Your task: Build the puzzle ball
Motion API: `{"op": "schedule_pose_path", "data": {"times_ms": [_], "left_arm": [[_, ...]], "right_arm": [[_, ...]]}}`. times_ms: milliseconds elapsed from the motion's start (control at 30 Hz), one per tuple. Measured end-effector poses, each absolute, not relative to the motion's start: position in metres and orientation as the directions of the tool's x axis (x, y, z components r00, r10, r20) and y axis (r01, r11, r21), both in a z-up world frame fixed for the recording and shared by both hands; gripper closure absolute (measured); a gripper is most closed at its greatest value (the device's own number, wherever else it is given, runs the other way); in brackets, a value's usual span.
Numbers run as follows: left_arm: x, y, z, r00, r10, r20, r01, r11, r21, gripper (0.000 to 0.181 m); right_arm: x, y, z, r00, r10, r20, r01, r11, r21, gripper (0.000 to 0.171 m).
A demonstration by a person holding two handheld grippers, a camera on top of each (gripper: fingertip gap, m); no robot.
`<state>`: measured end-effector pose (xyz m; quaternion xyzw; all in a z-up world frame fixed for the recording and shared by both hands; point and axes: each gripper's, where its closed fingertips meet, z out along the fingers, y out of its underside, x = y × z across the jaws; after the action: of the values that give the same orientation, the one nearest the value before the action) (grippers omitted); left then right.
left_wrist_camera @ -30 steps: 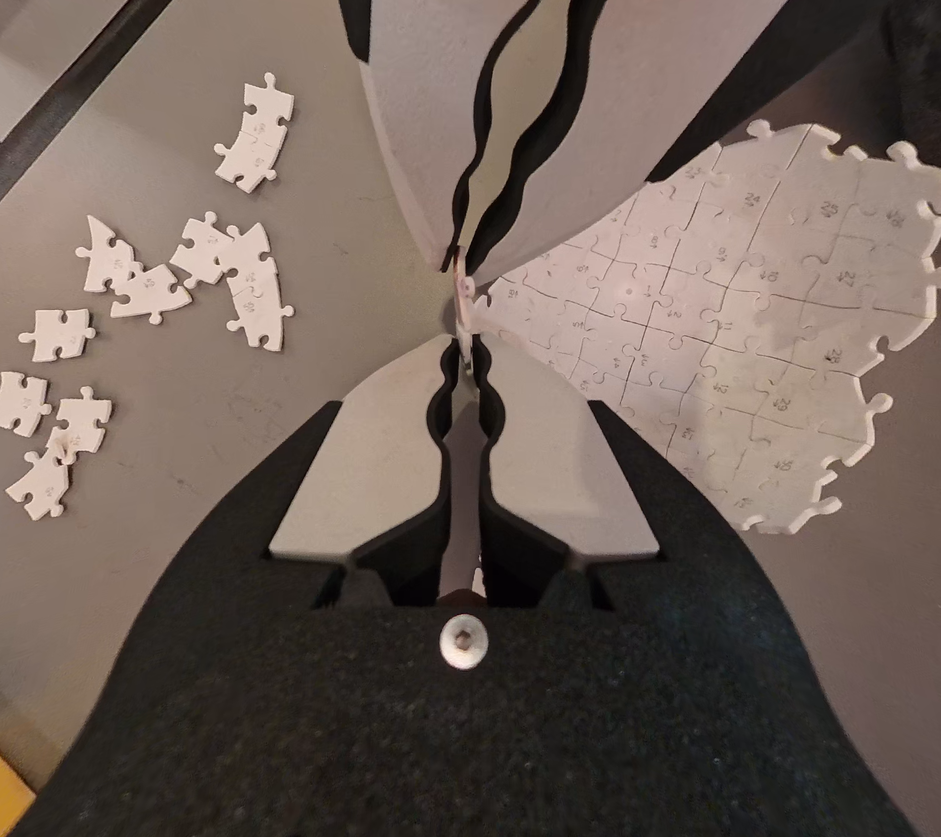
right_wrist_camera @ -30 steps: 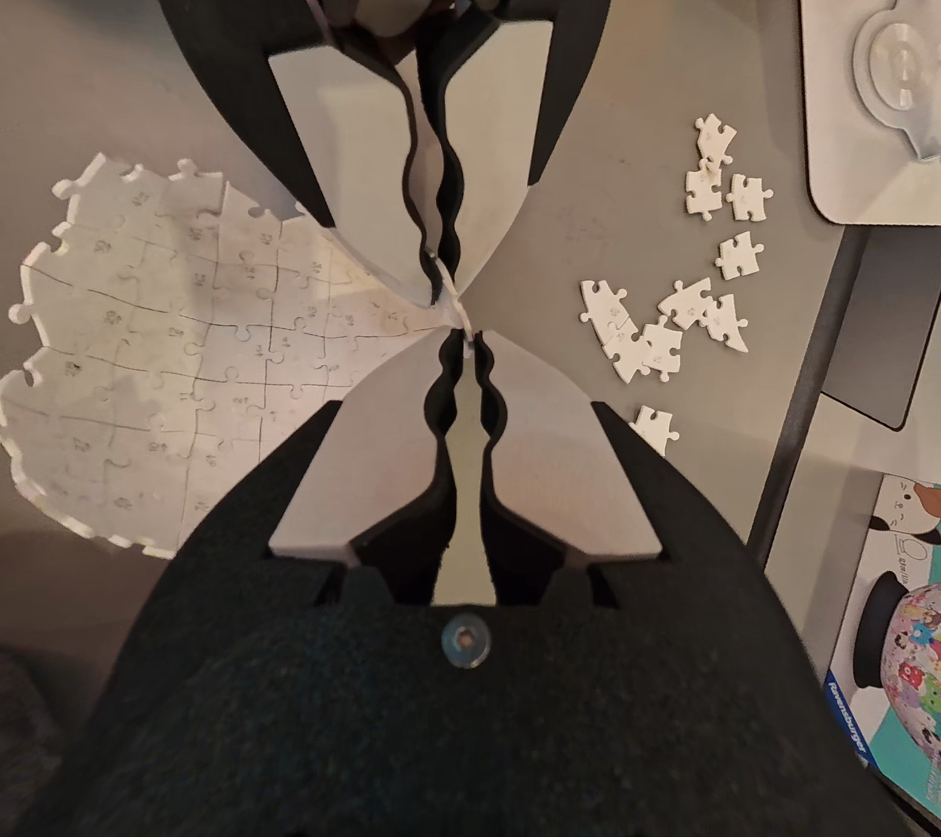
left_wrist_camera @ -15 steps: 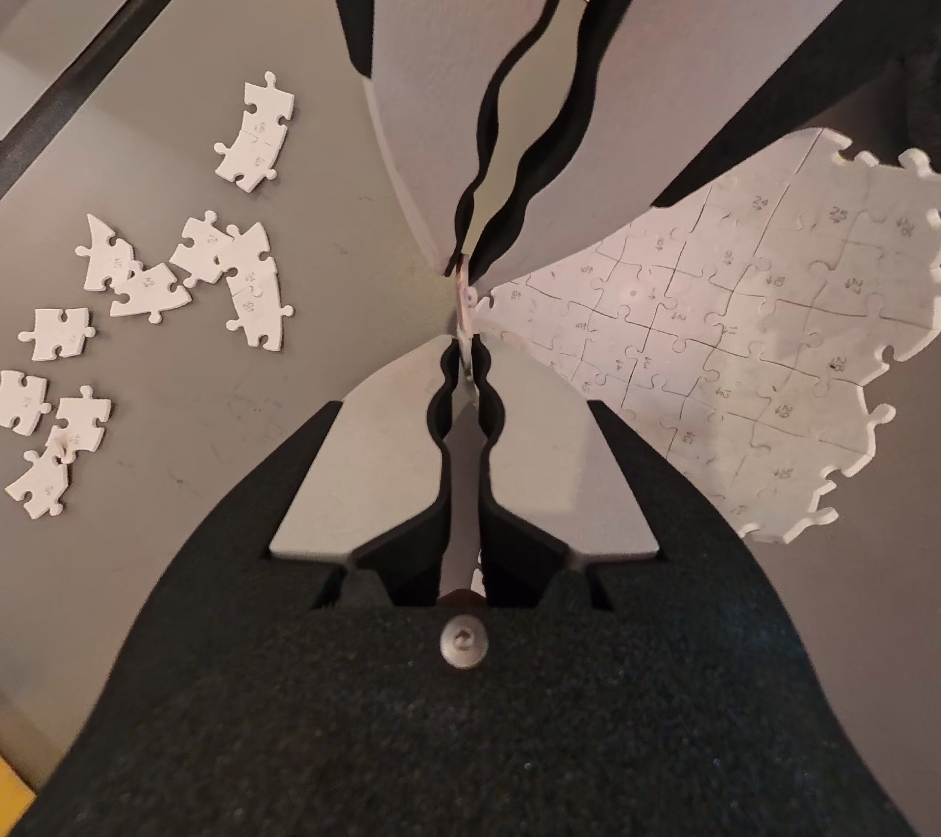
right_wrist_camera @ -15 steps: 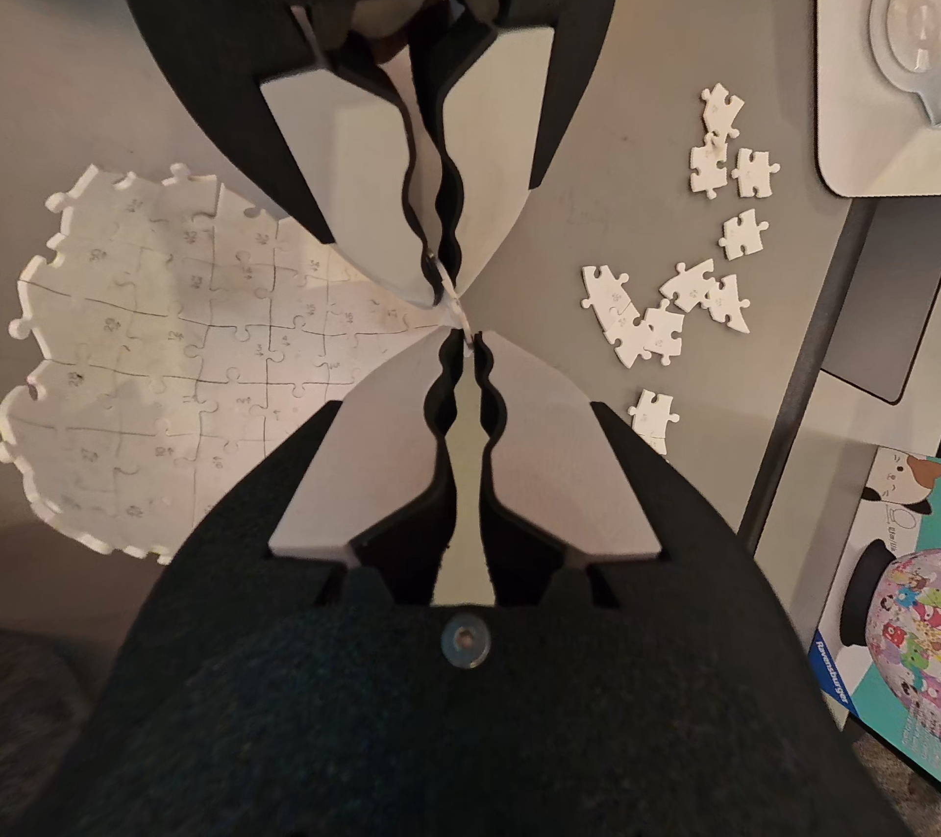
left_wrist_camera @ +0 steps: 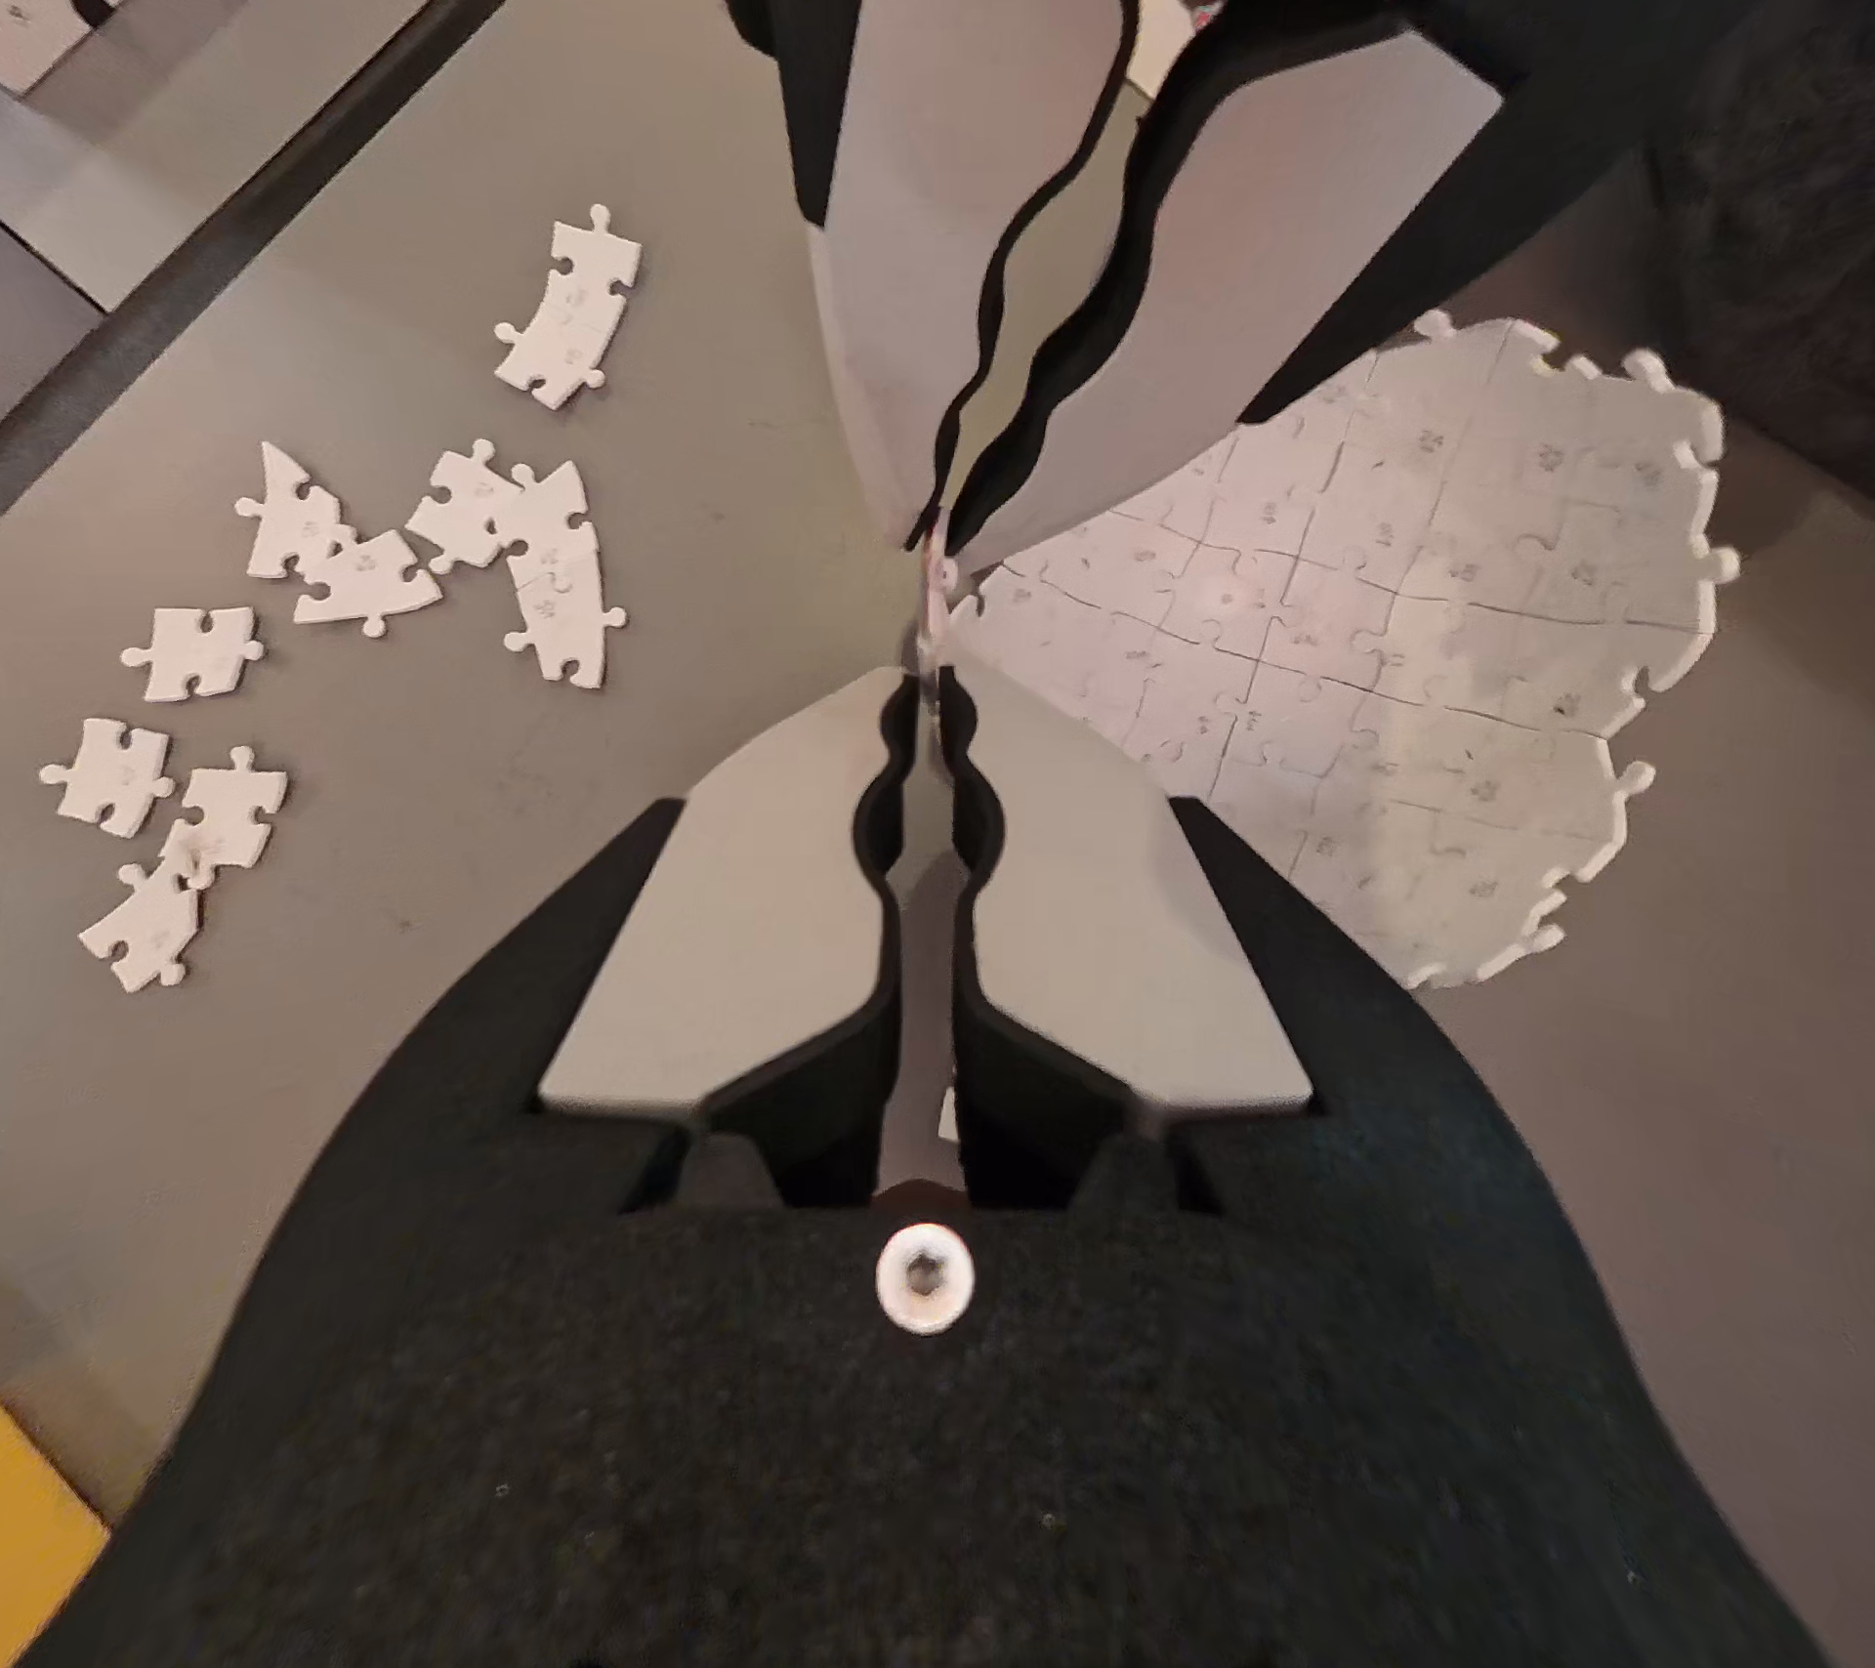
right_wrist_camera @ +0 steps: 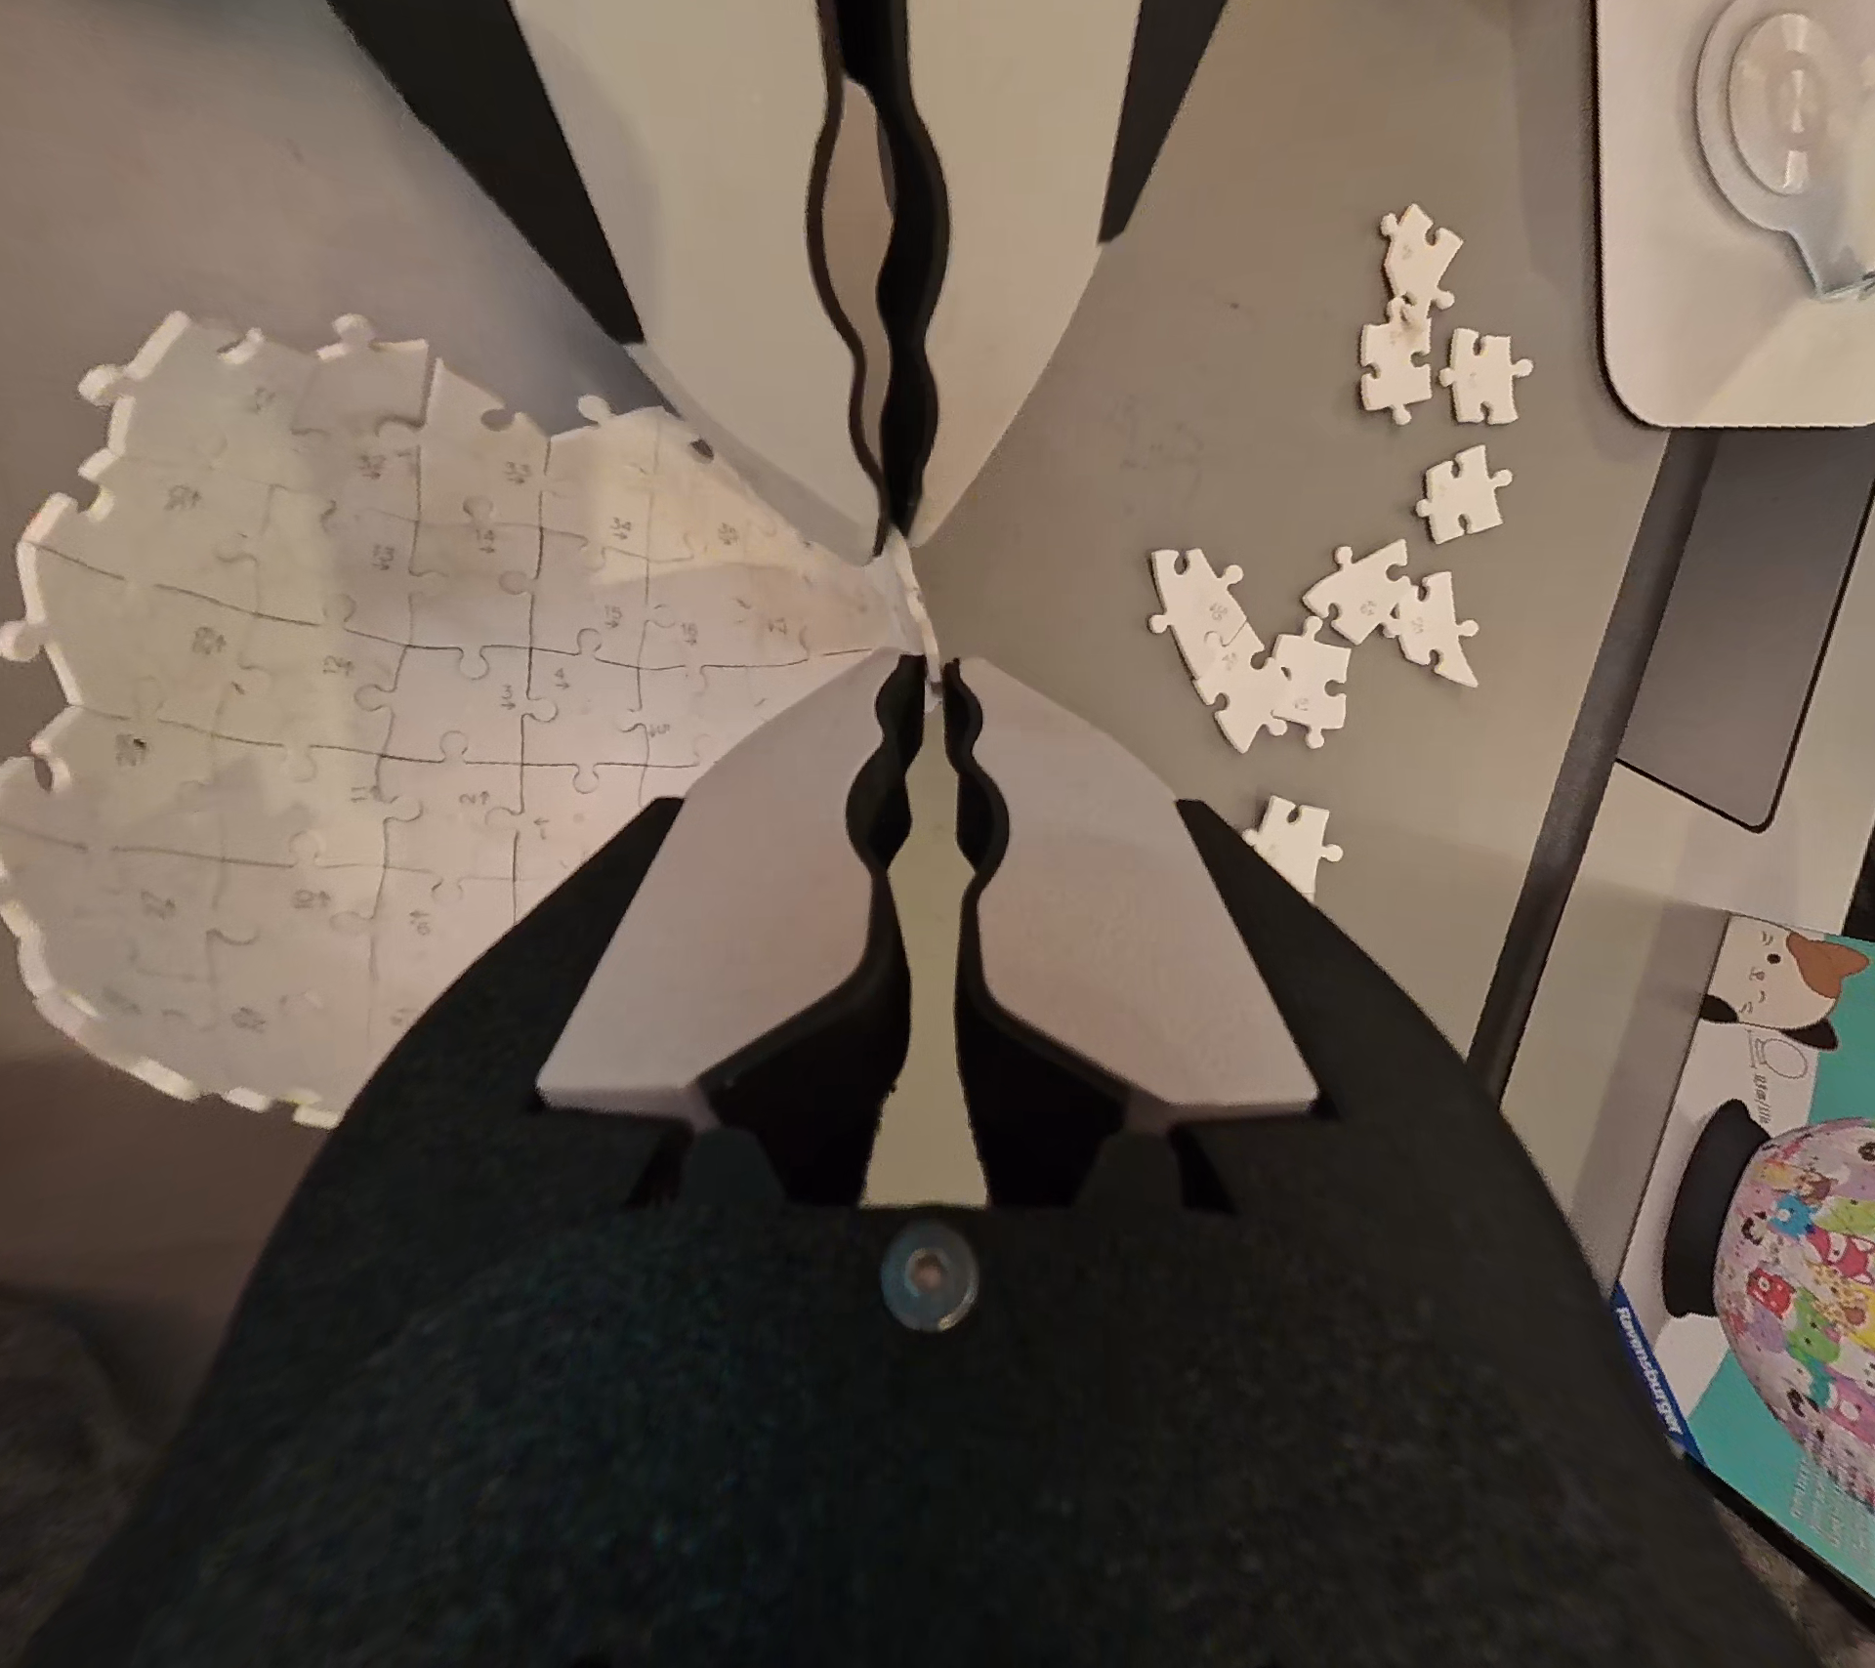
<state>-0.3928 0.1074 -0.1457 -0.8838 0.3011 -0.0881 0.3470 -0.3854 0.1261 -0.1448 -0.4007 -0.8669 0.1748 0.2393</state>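
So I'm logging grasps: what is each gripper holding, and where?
Left gripper and right gripper both pinch the puzzle shell at its edge, tips nearly meeting.

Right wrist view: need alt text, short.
Two grey-fingered black grippers meet tip to tip, the right gripper from below and the left gripper from above, both pinching the edge of a curved white assembled puzzle shell at left. Loose white puzzle pieces lie at right on the grey table, near a colourful puzzle box.
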Motion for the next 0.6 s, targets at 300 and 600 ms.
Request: {"op": "schedule_pose_path", "data": {"times_ms": [300,600], "left_arm": [[-0.3927,0.1083,-0.1507,0.798,-0.599,-0.074,-0.493,-0.577,-0.651,0.178],[-0.3923,0.109,-0.1552,0.797,-0.599,-0.071,-0.495,-0.583,-0.644,0.178]], "right_arm": [[-0.3849,0.1274,-0.1482,-0.55,0.799,0.242,0.646,0.591,-0.483,0.167],[-0.3859,0.1296,-0.1533,-0.542,0.806,0.236,0.669,0.585,-0.458,0.166]]}}
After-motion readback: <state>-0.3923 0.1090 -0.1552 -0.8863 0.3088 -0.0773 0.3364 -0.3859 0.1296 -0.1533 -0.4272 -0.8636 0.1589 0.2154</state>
